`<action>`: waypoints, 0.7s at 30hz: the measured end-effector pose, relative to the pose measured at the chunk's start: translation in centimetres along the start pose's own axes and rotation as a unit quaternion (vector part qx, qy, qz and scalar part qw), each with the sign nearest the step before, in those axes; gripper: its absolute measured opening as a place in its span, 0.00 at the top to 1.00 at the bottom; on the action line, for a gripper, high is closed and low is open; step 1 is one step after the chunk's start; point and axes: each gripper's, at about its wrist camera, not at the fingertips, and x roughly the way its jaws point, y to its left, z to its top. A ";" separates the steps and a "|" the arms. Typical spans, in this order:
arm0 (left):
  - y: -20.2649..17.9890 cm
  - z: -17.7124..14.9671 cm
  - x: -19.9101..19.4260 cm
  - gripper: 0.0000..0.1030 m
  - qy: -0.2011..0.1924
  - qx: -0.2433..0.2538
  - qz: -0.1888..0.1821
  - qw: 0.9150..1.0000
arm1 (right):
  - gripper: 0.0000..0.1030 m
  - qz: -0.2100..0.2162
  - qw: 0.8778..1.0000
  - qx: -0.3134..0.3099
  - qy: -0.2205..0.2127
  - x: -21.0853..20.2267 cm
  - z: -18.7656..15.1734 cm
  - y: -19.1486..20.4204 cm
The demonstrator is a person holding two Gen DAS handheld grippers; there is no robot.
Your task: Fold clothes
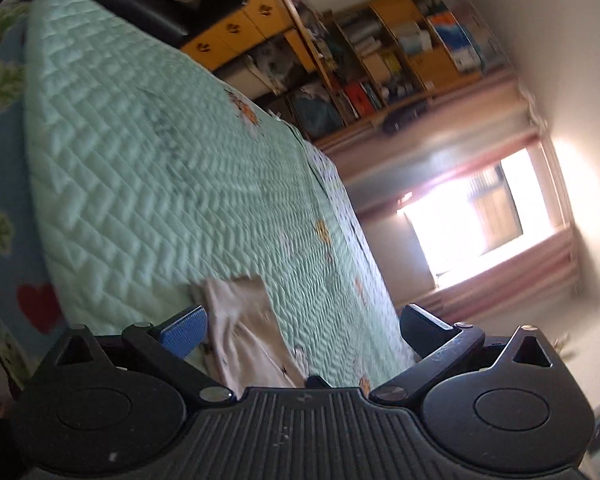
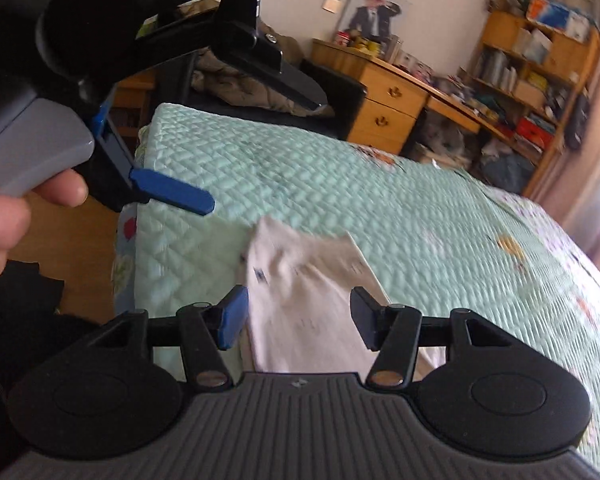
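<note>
On the mint quilted bed (image 2: 340,184) a pale garment (image 2: 312,304) lies between the right claw (image 2: 300,316)'s parted, empty fingers, while the left claw (image 1: 304,328) gapes wide, gripping nothing

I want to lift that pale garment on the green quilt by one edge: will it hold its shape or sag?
The pale garment will probably sag: it already lies in soft creases and drapes over the edge of the green quilt. It looks thin, so likely light. On quilted fabric it may drag rather than slide cleanly.
</note>
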 end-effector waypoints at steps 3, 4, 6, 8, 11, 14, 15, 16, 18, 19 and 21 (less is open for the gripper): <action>1.0 0.8 -0.2 0.01 0.002 -0.015 -0.002 1.000 | 0.45 0.003 1.000 -0.017 0.009 1.4 0.9 0.8; 1.2 1.0 -0.2 0.01 0.004 -0.016 -0.003 1.000 | 0.45 0.002 1.000 -0.024 0.015 1.8 1.0 1.0; 1.5 1.2 -0.2 0.01 0.008 -0.019 -0.007 1.000 | 0.50 -0.009 0.999 -0.032 0.027 2.4 0.9 1.4; 1.5 1.1 -0.3 0.01 0.011 -0.020 -0.012 1.000 | 0.50 -0.015 0.999 -0.020 0.029 2.3 0.8 1.3; 1.5 1.1 0.1 0.01 0.026 -0.013 -0.022 0.999 | 0.50 -0.023 0.999 -0.007 0.030 1.5 0.5 1.0; 0.3 0.5 0.9 0.01 0.057 0.014 -0.044 0.997 | 0.50 -0.034 0.999 0.012 0.028 0.4 -0.4 0.6; -0.3 0.2 1.4 0.01 0.074 0.027 -0.049 0.996 | 0.50 -0.034 0.999 0.026 0.026 -0.4 -0.9 0.2; -0.9 -0.2 2.0 0.01 0.092 0.041 -0.053 0.993 | 0.50 -0.036 0.998 0.039 0.026 -1.7 -1.6 -0.3; -2.1 -1.2 3.2 0.01 0.131 0.071 -0.055 0.987 | 0.50 -0.035 0.997 0.064 0.024 -4.3 -3.3 -1.3; -2.7 -2.0 3.9 0.01 0.150 0.086 -0.053 0.983 | 0.50 -0.035 0.996 0.075 0.024 -5.9 -4.4 -2.0; -3.8 -3.7 5.1 0.01 0.182 0.114 -0.055 0.975 | 0.48 -0.065 0.994 0.083 0.027 -9.4 -6.7 -3.1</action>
